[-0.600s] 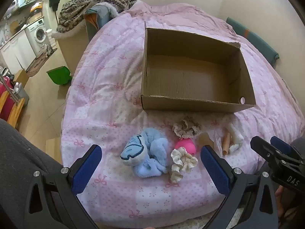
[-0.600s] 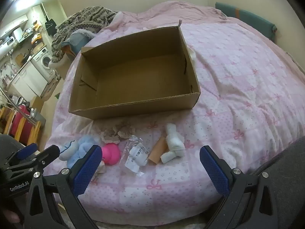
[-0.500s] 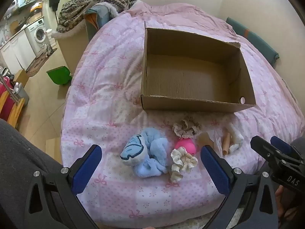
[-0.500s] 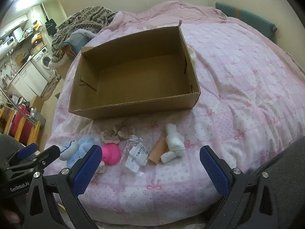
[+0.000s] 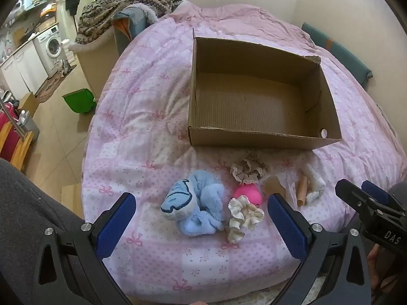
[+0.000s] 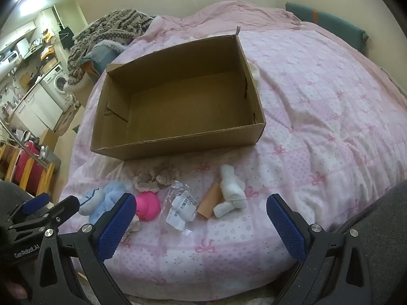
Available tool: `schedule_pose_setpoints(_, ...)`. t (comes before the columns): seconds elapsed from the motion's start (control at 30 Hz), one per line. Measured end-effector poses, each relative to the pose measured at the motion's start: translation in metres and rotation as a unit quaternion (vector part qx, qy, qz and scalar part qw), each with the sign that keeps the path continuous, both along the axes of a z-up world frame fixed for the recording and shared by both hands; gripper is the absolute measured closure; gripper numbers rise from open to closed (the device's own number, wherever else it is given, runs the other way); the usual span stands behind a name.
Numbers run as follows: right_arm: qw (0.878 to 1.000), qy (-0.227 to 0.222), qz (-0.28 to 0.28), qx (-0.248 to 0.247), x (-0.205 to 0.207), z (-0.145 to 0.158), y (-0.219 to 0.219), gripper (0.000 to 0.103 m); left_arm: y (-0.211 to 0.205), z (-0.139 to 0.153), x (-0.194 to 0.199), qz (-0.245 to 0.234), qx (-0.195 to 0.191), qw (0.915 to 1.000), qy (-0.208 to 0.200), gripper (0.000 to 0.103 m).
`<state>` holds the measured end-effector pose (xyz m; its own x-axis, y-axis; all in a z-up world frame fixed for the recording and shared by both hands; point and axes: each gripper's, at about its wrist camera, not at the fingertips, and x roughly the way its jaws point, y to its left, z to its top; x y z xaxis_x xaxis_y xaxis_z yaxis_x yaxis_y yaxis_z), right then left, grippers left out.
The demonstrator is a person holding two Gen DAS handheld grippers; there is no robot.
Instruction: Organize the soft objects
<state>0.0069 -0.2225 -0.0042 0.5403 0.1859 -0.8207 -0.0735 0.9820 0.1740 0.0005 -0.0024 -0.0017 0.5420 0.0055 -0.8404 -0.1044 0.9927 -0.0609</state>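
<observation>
An empty open cardboard box sits on the pink bed. In front of it lie a fluffy blue plush, a beige lace scrunchie, a pink round soft object, a cream scrunchie, a clear plastic packet, a tan roll and white rolled socks. My left gripper is open and empty, just short of the plush. My right gripper is open and empty, just short of the packet and socks.
The pink quilt covers the bed. A patterned blanket pile lies on a chest at the bed's left. A green bin stands on the floor. A teal cushion lies at the far right.
</observation>
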Motion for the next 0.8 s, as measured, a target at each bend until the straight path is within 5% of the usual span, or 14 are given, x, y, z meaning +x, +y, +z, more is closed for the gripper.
schedule_pose_setpoints(0.8,1.0,0.001,-0.002,0.001,-0.0007,0.0004,-0.0007,0.0,0.0023,0.0011,-0.0009,0.0,0.0,1.0,0.001,0.0)
